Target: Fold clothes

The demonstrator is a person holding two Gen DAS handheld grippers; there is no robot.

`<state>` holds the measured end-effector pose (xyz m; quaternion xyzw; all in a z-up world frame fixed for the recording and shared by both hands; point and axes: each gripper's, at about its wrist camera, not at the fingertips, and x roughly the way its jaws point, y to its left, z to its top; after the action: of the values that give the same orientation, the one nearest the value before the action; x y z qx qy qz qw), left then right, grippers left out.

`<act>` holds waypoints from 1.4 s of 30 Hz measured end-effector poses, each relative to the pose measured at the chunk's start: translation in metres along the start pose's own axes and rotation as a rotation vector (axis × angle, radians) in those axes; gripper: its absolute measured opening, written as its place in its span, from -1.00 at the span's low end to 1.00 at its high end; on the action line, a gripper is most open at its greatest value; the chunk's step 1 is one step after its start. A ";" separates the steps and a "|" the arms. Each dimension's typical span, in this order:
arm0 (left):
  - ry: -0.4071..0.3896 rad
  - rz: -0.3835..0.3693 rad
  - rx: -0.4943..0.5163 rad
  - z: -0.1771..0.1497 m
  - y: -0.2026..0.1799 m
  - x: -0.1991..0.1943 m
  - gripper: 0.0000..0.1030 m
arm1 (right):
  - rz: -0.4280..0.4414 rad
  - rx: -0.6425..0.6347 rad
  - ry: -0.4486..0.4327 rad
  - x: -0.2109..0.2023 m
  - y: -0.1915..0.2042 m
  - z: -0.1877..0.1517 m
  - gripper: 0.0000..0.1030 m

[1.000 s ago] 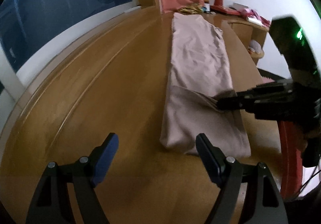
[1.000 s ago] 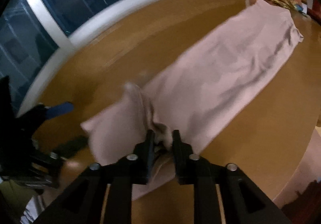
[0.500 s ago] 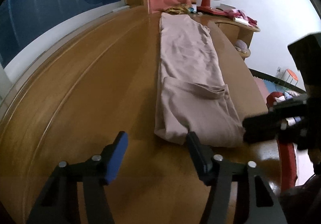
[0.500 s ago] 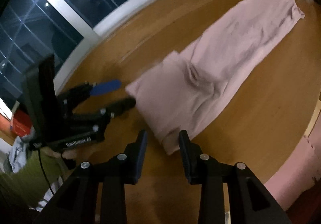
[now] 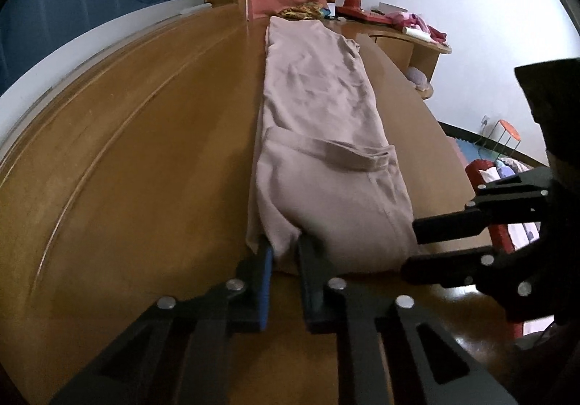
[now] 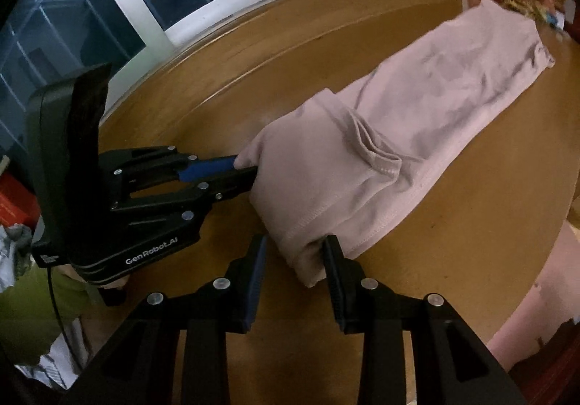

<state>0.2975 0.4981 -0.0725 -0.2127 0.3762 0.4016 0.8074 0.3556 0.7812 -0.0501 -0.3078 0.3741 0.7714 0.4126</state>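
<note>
Pinching garment (image 5: 326, 165) corner, left claw (image 5: 284, 249) closing

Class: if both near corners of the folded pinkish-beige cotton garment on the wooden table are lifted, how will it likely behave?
The pinkish-beige garment will probably sag between the left gripper and right gripper; its creases suggest soft cloth. It is likely light. The loose folded flap may slide open.

The left tongs (image 5: 284, 252) are pointing steeply downward; their jaws have just been closing and are pinching a fold of cloth (image 5: 326, 136) at its near corner. The right tongs (image 6: 295, 256) are pointing downward alongside, jaws standing partly apart, straddling the other near corner without both pads pressing it.
</note>
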 end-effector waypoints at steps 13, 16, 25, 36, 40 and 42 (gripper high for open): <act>-0.024 0.089 -0.070 0.005 0.009 -0.006 -0.93 | 0.021 -0.070 0.007 -0.018 0.004 0.011 -0.95; -0.026 0.118 -0.082 0.004 0.013 -0.009 -0.93 | -0.012 -0.128 0.004 -0.044 0.000 0.004 -1.00; 0.019 0.058 -0.194 -0.004 0.022 -0.019 -0.87 | 0.048 -0.069 -0.033 -0.040 0.007 -0.004 -0.97; 0.000 0.169 -0.125 -0.002 0.009 -0.043 -0.86 | -0.012 -0.199 0.022 0.004 0.031 -0.008 -0.96; -0.020 0.155 -0.125 0.004 0.008 -0.040 -0.86 | -0.015 -0.177 0.036 -0.001 0.030 -0.009 -0.96; -0.023 0.130 -0.104 0.011 0.002 -0.032 -0.86 | -0.027 -0.178 0.007 -0.008 0.037 -0.008 -0.96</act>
<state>0.2876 0.4908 -0.0407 -0.2249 0.3586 0.4745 0.7718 0.3292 0.7570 -0.0361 -0.3509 0.3013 0.7949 0.3926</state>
